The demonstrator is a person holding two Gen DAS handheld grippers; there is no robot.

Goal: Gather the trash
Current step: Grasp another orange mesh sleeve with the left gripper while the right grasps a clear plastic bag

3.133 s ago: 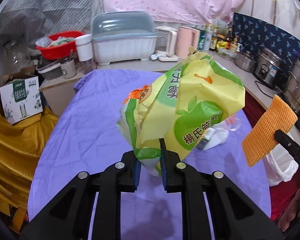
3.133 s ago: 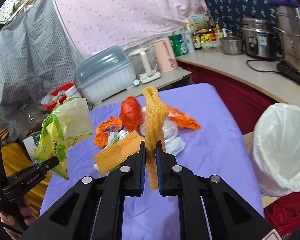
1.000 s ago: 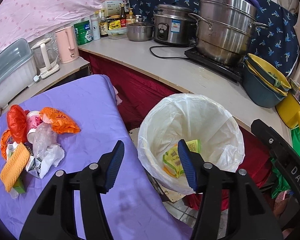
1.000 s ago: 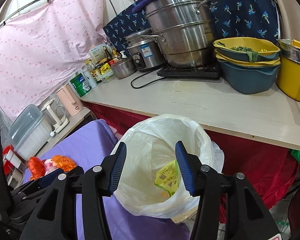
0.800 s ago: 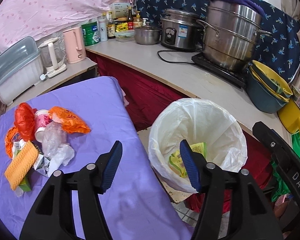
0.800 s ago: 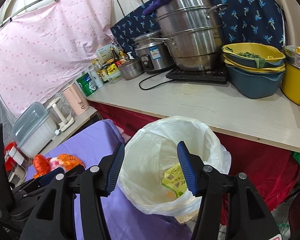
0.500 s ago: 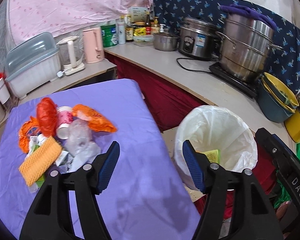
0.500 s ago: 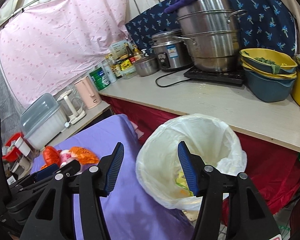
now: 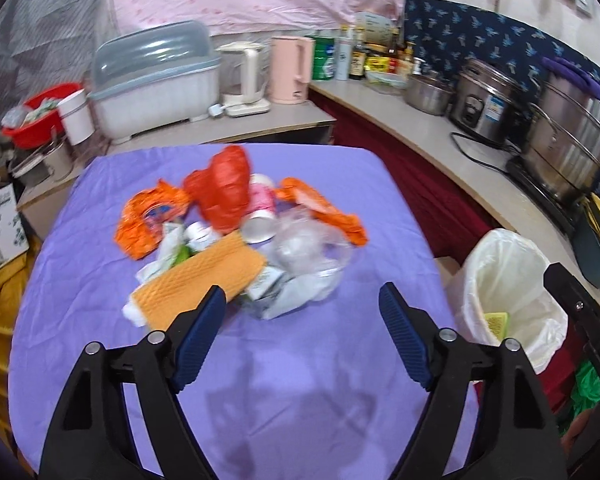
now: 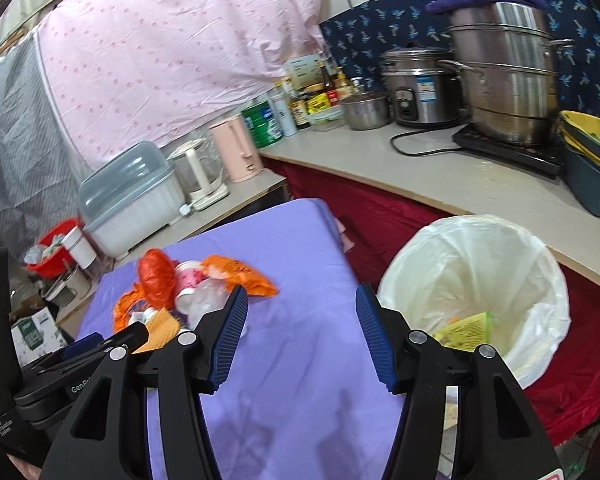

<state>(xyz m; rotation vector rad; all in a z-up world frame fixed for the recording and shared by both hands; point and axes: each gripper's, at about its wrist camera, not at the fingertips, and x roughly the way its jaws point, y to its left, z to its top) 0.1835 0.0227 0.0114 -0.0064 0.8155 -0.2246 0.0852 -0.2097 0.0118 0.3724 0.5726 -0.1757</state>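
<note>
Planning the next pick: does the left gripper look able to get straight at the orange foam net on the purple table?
Probably yes. The left gripper is open and empty, and the orange foam net lies atop the near edge of the trash pile with only bare purple table between.

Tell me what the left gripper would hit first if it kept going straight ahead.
Probably the white crumpled wrapper at the near edge of the trash pile; the open left gripper points just there, though depth is unclear.

trash pile (image 9: 240, 232): heaped mid-table | bin (image 9: 512, 300): white-lined, yellow wrapper (image 10: 466, 330) inside
</note>
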